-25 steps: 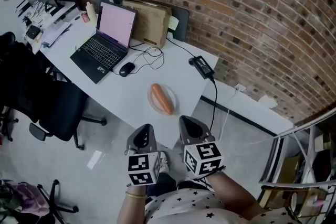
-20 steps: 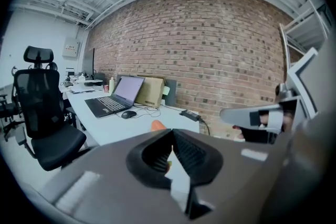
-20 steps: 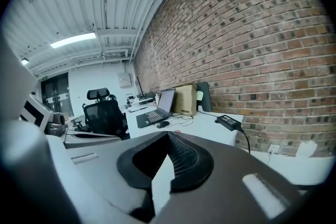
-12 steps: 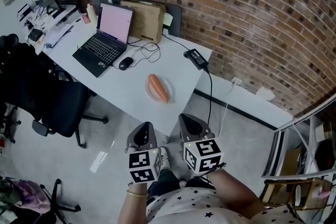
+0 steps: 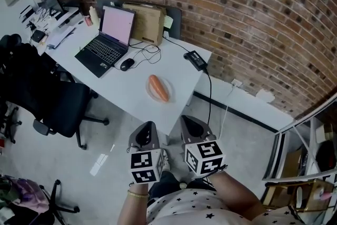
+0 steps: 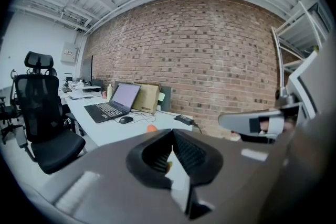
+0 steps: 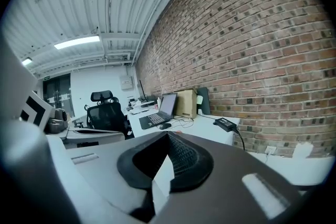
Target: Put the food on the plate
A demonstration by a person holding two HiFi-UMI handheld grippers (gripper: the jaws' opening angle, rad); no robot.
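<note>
Food [image 5: 159, 88] lies on the plate [image 5: 149, 93], farther ahead of the jaws than before. The left gripper [image 5: 144, 133] and right gripper [image 5: 191, 124] are pressed together, empty, so the task looks done.

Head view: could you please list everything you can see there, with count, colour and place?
orange oblong food: one, orange, lying on the plate
pale round plate: one, pinkish white, near the table's front edge
long white table: one, white, along the brick wall
open laptop: one, black with a pink screen, on the table's left part
computer mouse: one, black, right of the laptop
power adapter: one, black, at the table's far right corner
cardboard box: one, brown, behind the laptop
office chair: one, black, left of the table
left gripper: one, grey, jaws shut, empty
right gripper: one, grey, jaws shut, empty
</note>
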